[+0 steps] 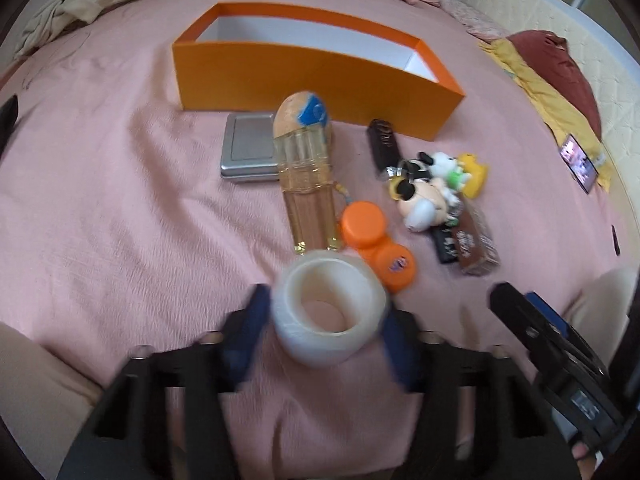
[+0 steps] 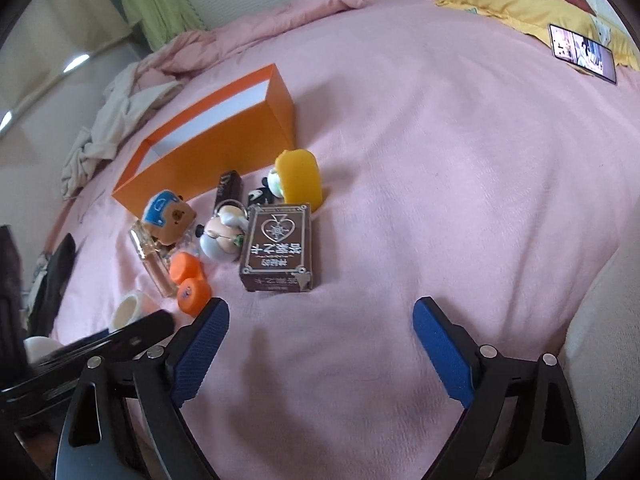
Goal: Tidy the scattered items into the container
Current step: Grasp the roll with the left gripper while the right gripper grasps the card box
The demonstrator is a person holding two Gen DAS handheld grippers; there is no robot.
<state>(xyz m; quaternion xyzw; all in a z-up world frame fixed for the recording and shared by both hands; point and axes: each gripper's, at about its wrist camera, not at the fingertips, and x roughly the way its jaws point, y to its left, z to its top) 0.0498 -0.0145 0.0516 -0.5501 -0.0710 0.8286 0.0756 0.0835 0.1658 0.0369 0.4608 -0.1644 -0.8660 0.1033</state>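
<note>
Left hand-held gripper (image 1: pixel 326 320) around tape roll (image 1: pixel 330 312)

Motion blur smears the left gripper (image 1: pixel 326 322), perhaps clamping the tape roll (image 1: pixel 330 312).

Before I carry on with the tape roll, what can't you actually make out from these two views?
- Left wrist: motion blur hides whether the left claw pads press the tape roll.
- Both views: the orange box floor is mostly hidden by its near wall.
- Right wrist: the tape roll is partly covered by the left claw's arm.
- Phone screen: too small.
</note>
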